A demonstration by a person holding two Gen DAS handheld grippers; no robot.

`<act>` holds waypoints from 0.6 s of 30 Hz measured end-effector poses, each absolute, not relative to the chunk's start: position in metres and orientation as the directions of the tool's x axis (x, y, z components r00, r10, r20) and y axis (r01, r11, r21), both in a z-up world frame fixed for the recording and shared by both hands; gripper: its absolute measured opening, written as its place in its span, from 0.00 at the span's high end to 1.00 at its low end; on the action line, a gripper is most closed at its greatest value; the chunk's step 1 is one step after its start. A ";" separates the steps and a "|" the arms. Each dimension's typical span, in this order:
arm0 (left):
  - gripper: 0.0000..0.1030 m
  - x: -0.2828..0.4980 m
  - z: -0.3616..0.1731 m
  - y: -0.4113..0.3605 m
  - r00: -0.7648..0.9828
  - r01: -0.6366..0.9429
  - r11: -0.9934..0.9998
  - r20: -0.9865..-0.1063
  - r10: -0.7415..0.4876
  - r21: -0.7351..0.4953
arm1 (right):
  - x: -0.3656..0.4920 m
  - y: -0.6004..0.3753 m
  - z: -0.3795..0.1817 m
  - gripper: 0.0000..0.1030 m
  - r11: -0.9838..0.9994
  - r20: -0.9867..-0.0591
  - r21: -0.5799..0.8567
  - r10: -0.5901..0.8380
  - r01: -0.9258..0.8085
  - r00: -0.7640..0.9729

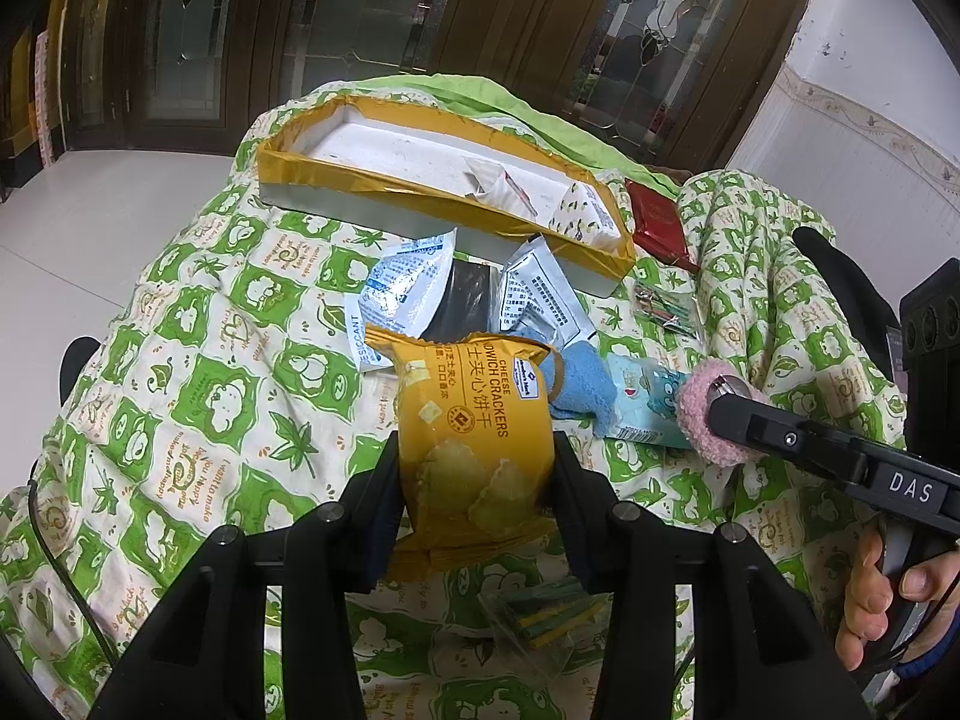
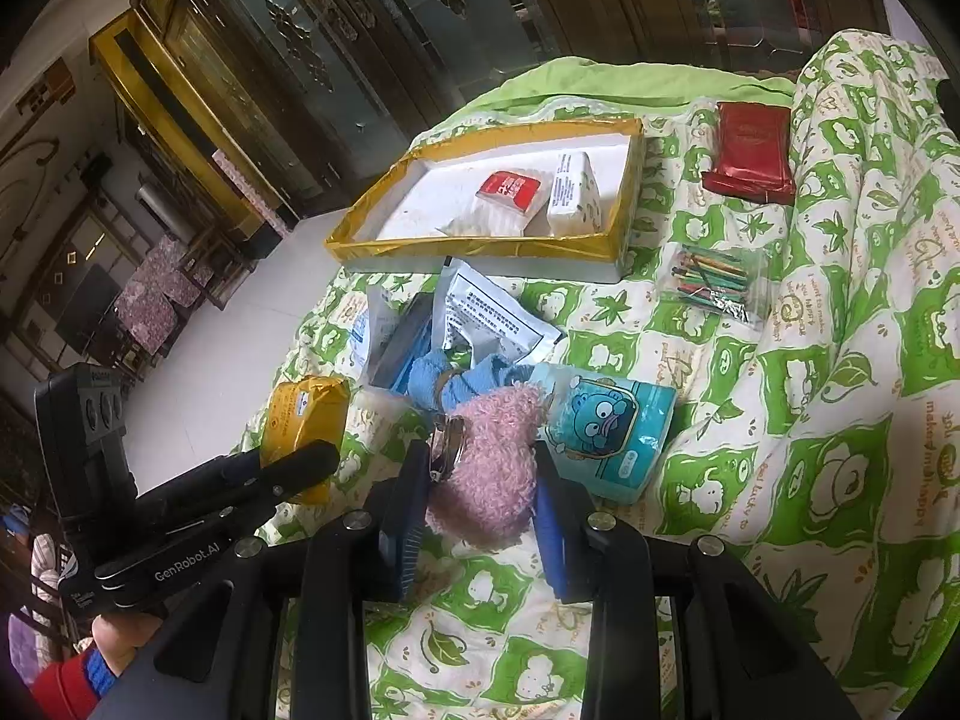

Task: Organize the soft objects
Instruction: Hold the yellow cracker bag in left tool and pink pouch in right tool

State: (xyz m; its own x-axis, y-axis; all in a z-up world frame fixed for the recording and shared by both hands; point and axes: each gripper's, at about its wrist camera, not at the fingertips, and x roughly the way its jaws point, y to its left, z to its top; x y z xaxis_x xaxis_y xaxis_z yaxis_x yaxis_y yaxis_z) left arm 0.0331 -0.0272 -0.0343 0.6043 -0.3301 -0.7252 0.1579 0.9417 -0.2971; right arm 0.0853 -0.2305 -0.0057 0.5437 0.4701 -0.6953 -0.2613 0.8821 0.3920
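From the left wrist, we see our left gripper (image 1: 477, 492) clamped on a yellow cracker packet (image 1: 474, 444), lifted over the quilt (image 1: 198, 372). From the right wrist, our right gripper (image 2: 480, 492) pinches a pink fuzzy sock (image 2: 492, 450). Both are mid-carry, we judge; next comes reaching the yellow-edged tray (image 2: 480, 249) beyond the pile and letting go.

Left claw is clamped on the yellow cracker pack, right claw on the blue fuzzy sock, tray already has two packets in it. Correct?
One thing is off: the right claw is clamped on the pink fuzzy sock, not the blue sock, which lies loose on the quilt beyond it, as the right wrist view shows. The left claw does grip the yellow cracker pack, and the tray holds two packets.
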 end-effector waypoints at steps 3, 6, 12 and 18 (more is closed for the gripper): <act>0.57 0.033 -0.033 -0.027 0.607 0.156 0.942 -0.723 -0.329 -0.298 | 0.085 -0.231 -0.005 0.67 0.882 -0.693 0.394 0.471 -0.260 0.546; 0.57 0.033 -0.032 -0.027 0.610 0.155 0.942 -0.721 -0.329 -0.298 | 0.085 -0.232 -0.005 0.67 0.881 -0.691 0.396 0.471 -0.259 0.548; 0.57 0.032 -0.032 -0.027 0.610 0.155 0.942 -0.721 -0.329 -0.298 | 0.085 -0.233 -0.003 0.67 0.881 -0.688 0.395 0.471 -0.259 0.552; 0.57 0.032 -0.032 -0.027 0.611 0.155 0.942 -0.721 -0.328 -0.297 | 0.084 -0.234 -0.002 0.67 0.882 -0.684 0.396 0.470 -0.258 0.557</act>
State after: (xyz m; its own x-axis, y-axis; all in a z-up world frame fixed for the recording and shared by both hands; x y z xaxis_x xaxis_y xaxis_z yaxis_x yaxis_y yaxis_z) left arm 0.0324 -0.0265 -0.0319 0.6106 -0.3280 -0.7208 0.1550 0.9421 -0.2974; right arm 0.0842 -0.2340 -0.0018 0.5574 0.4700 -0.6844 -0.2576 0.8816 0.3956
